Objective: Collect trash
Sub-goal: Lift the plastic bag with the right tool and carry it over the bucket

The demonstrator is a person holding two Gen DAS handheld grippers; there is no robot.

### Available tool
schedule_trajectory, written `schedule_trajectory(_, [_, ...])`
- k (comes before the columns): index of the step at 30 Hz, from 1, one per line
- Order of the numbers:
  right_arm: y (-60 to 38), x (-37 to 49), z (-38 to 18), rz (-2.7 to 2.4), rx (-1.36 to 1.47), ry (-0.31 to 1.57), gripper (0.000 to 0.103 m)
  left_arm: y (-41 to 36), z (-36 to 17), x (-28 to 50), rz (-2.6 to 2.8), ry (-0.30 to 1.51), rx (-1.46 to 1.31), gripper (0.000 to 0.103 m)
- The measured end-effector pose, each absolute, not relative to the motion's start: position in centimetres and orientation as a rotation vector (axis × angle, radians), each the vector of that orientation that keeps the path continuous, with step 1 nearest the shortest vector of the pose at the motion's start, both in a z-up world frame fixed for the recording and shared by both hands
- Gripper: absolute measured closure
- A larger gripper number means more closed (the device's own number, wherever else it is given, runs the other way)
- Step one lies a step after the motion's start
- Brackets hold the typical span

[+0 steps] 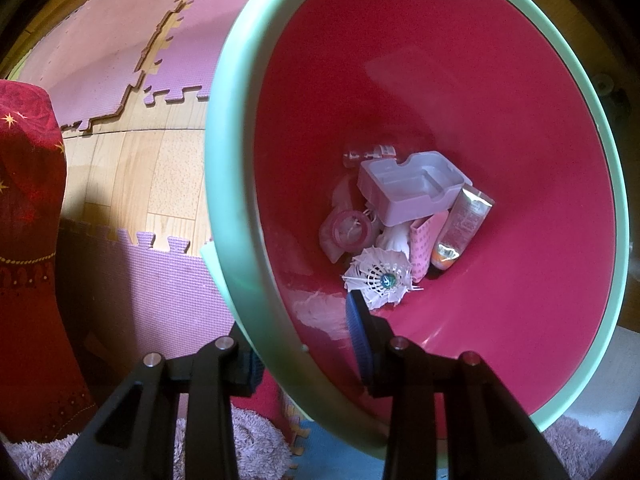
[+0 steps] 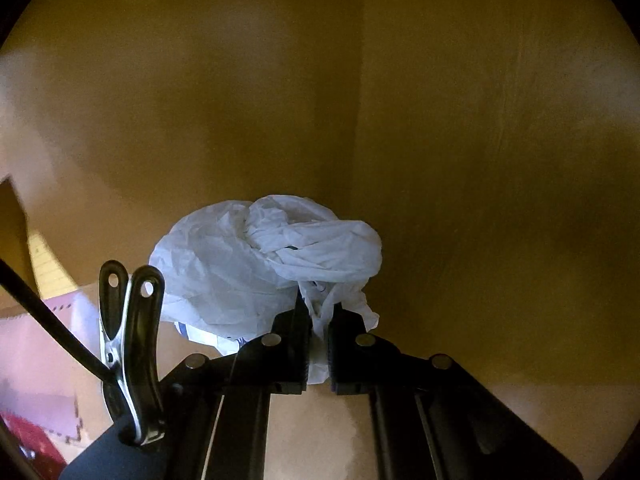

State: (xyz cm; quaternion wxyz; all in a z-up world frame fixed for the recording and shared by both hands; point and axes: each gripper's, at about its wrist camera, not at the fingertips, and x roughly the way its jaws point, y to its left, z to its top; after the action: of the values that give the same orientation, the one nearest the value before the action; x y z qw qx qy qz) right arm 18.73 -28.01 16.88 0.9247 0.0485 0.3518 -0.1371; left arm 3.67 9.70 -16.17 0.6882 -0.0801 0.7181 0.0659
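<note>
The step in hand looks like the carry: one more piece of trash is gripped and needs to reach the bin. In the right wrist view the right gripper (image 2: 318,344) has its jaws drawn nearly together on a pinched fold of a crumpled white plastic bag (image 2: 264,260), whose bulk balloons out ahead of the fingertips toward twelve and eleven o'clock, in front of a dim ochre surface that fills the picture; no bin shows in this view. A metal clip (image 2: 132,352) stands on the gripper body at eight o'clock. In the left wrist view the left gripper (image 1: 308,344) is clamped on the pale green rim (image 1: 224,184) of a red bin (image 1: 500,140), one blue pad (image 1: 360,336) inside the wall and the other outside, so the jaws are narrowed onto the rim and hold the bin with its mouth open to the camera. At the bottom of the bin, near the picture's centre, lie a white shuttlecock (image 1: 380,280), a pale plastic tray (image 1: 412,188), a squeeze tube (image 1: 460,228) at about three o'clock of the pile, and other small scraps. Outside the bin, purple foam mats (image 1: 120,40) cover a wooden floor (image 1: 160,172) from nine to eleven o'clock. The next move probably calls for bringing the bag over the open mouth, clear of the rim and of the left fingers, and only then parting the jaws so that it drops inside.
</note>
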Motion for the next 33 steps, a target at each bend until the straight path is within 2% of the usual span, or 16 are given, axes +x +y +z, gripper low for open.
schedule_trajectory(20, [-21.3,14.0,17.6,-0.029,0.048,0.752,0.096,10.2,-16.2,4.0,0.147,1.607,-0.180,0.064])
schedule_trajectory(33, [-13.4,9.2,14.4,0.143,0.003,0.769,0.096,10.2,-16.3,4.0,0.147,1.608,-0.182,0.065])
